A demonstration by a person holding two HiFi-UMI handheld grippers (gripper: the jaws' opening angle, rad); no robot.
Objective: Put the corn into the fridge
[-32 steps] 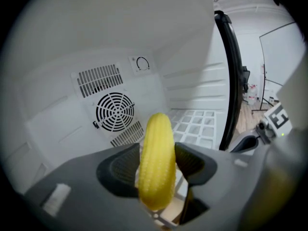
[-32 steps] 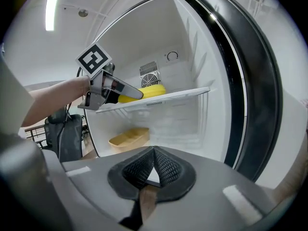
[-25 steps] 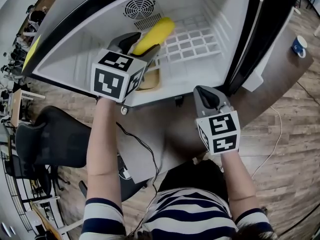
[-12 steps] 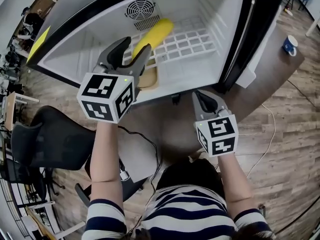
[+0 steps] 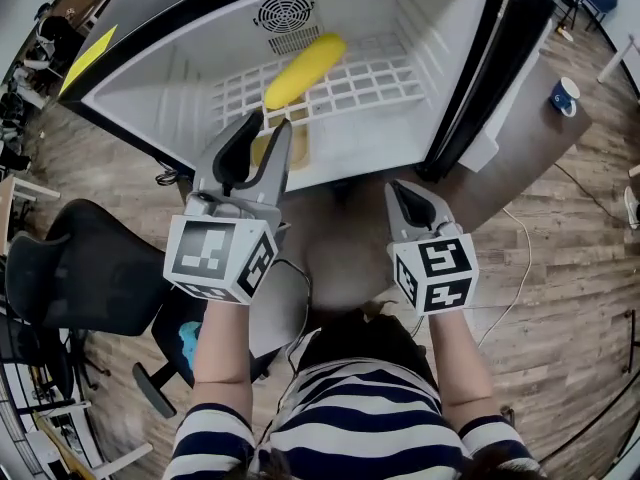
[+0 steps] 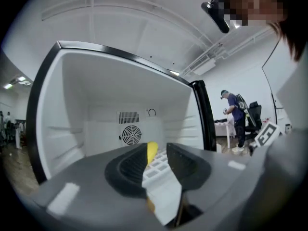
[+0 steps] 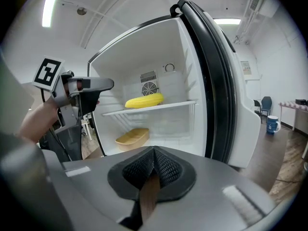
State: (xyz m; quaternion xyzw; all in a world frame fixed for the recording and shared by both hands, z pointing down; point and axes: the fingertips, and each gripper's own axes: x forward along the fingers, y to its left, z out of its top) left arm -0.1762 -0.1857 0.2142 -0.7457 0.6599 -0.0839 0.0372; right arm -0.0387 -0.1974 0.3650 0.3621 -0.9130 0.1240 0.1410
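Note:
The yellow corn [image 5: 305, 69] lies on the white wire shelf [image 5: 370, 78] inside the open fridge [image 5: 200, 78]; it also shows in the right gripper view [image 7: 144, 100] and as a sliver between the jaws in the left gripper view [image 6: 152, 150]. My left gripper [image 5: 264, 130] is open and empty, pulled back just outside the fridge front, below the corn. The right gripper [image 5: 409, 194] is shut with nothing in it, in front of the fridge's lower edge, near the door [image 5: 480, 78].
A tan basket [image 7: 132, 136] sits on the fridge floor under the shelf. A black office chair [image 5: 80, 278] stands at the left. A blue mug [image 5: 564, 96] rests on a brown table at the right. A person stands far off in the room [image 6: 236, 114].
My left gripper has let go of the corn and drawn back out of the fridge toward me, open. The corn stays on the shelf. The right gripper has barely moved.

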